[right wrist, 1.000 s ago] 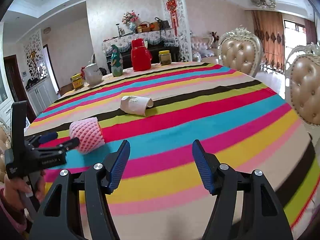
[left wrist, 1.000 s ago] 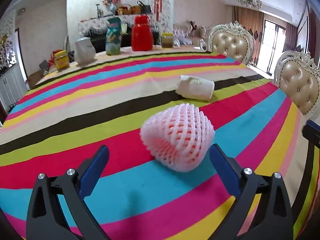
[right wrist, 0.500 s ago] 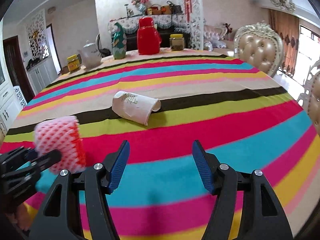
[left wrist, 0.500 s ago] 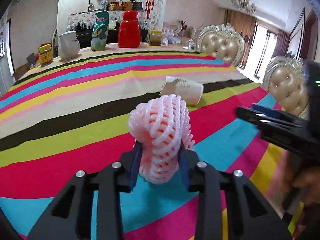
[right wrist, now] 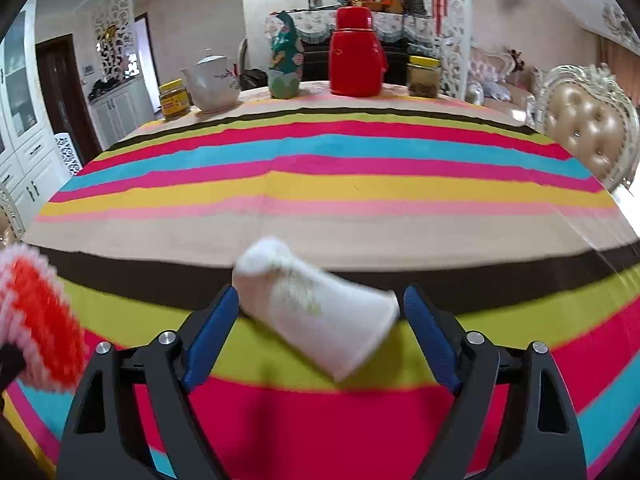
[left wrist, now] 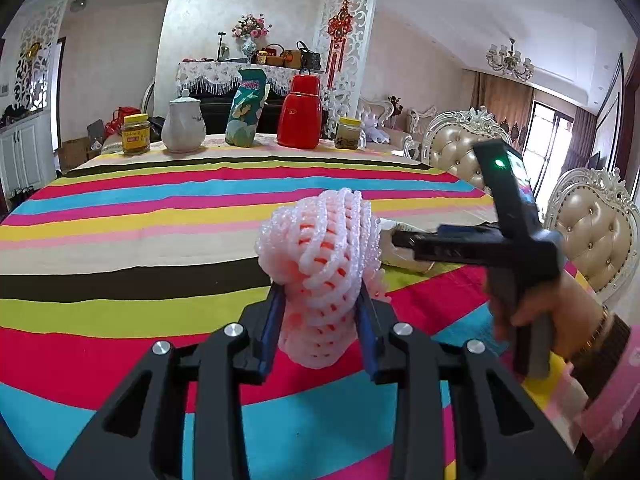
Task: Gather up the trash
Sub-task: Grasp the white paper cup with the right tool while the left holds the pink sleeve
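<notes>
A striped cloth [right wrist: 340, 184] covers the worktop. At its far edge stand a red flask [right wrist: 355, 53], white teapot [right wrist: 211, 84], two jars and a teal bag [right wrist: 285, 64]. Tufted chairs [left wrist: 454, 152] flank it.

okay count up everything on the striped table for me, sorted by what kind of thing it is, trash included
Foam fruit nets: 1, clamped in the left gripper
Paper cups: 1, lying between the open right gripper fingers
Yellow-lidded jars: 2
White teapots: 1
Red flasks: 1
Teal snack bags: 1
Total: 7
</notes>
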`<action>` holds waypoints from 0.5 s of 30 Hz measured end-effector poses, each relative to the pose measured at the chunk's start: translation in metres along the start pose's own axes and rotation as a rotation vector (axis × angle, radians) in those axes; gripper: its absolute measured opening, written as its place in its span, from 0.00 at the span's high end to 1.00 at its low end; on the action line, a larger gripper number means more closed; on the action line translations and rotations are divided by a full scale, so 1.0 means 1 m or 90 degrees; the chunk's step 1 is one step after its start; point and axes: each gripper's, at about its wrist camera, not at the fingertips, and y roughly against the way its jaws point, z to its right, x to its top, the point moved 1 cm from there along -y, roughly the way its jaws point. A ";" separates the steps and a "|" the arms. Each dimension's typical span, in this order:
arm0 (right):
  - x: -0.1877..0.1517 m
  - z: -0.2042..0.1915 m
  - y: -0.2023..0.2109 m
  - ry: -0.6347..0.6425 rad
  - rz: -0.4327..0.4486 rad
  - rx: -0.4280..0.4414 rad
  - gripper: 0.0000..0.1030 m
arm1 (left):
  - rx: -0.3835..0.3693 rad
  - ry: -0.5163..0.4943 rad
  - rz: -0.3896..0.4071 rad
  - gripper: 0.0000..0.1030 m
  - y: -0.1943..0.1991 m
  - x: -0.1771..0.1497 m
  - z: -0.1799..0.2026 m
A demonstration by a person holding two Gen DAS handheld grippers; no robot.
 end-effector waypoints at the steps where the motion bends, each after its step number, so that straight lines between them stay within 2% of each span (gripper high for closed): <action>1: 0.003 0.001 -0.004 -0.002 -0.002 0.007 0.21 | 0.000 0.001 0.001 0.68 0.000 0.000 -0.001; 6: -0.001 0.003 -0.012 -0.014 -0.033 0.046 0.21 | 0.003 -0.001 0.007 0.67 0.002 0.000 0.001; 8: -0.009 -0.001 -0.005 -0.007 -0.034 0.060 0.25 | 0.005 0.000 0.008 0.67 0.004 -0.001 0.002; 10: -0.017 -0.011 0.004 0.014 -0.035 0.069 0.38 | 0.008 0.001 0.008 0.67 0.003 0.000 0.003; 12: -0.025 -0.022 0.010 0.041 -0.041 0.068 0.41 | 0.009 -0.001 0.009 0.67 0.003 0.000 0.004; 15: -0.027 -0.035 0.015 0.076 -0.028 0.027 0.42 | 0.010 0.001 0.009 0.66 0.003 0.000 0.003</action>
